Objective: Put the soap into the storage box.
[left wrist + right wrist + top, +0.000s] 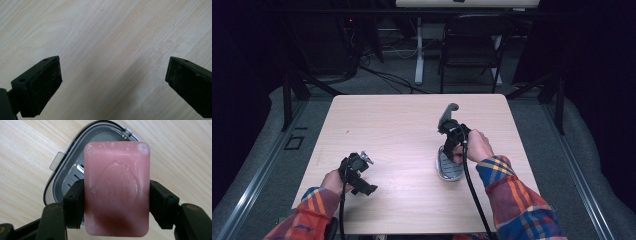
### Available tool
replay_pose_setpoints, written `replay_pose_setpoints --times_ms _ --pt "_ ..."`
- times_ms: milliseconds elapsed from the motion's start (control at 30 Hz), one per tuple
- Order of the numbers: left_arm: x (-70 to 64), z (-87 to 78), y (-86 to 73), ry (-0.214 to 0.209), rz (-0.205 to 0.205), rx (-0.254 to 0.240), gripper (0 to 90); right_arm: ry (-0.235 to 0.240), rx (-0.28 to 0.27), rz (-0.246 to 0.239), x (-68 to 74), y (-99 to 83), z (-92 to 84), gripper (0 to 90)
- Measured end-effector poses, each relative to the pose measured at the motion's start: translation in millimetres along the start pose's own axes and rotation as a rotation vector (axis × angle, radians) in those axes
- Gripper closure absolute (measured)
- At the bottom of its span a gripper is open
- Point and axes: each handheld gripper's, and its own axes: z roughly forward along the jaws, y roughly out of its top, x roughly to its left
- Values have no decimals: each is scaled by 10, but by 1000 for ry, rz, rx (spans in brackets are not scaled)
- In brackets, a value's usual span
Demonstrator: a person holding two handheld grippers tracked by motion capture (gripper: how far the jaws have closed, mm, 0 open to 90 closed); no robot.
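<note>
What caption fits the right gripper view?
Right tongs gripping a pink soap bar above an open grey soap dish.

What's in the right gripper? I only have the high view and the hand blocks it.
Observer: A pink bar of soap, clamped by its two long sides between the jaws of the right gripper.
Operator: Is it in the dish yet?
Observer: It's held over the open grey soap dish; the slotted floor shows past the bar's left edge. I can't tell whether it touches.
Operator: Left gripper carrying anything?
Observer: No. The left gripper has its jaws spread wide with bare wooden table between them.
</note>
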Motion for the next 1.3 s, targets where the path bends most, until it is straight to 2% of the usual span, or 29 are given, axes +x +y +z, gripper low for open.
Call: replay_pose_setpoints --times_ms 33,133,233,333,367,400,433,467,500,533,600,767,967,1000,1033,1167,1200,1300 --pt "-1 0 0 0 0 0 5 0 13 -3 1 6 -1 367" --pt "-1 0 0 0 0 0 5 2 -4 15 16 5 30 367" --pt "-1 0 0 1 1 0 5 -7 23 1 16 25 32 367" --pt "-1 1 1 0 0 0 5 3 8 25 34 29 64 367" --pt "-1 1 0 0 0 0 5 -3 28 15 31 42 63 367" --pt "-1 0 0 -1 0 0 5 -3 18 28 41 40 78 367" --pt "0 0 0 -1 1 0 5 -3 46 26 40 53 72 367" --pt "-1 0 0 -1 1 0 5 1 41 33 45 54 84 367" --pt "0 -1 0 -1 1 1 5 -6 62 19 41 68 81 367" --pt "-1 -1 0 -1 1 0 5 3 46 42 52 62 103 367" --pt "0 0 0 -2 1 0 5 -3 54 50 58 72 130 368" --pt "-2 0 0 0 2 1 4 -6 64 53 63 78 156 368" --pt "7 17 10 -1 9 5 5 18 62 59 66 82 168 367" --pt "13 20 5 -2 5 6 5 31 36 81 78 73 188 365" --pt "15 20 0 -5 1 8 5 35 52 60 67 84 168 359" --pt "15 10 -27 -3 -1 10 5 36 42 59 68 77 150 356" --pt "9 6 -25 0 0 8 5 49 5 89 81 57 169 356" --pt "-7 10 -7 3 9 8 5 54 27 65 58 42 117 358"
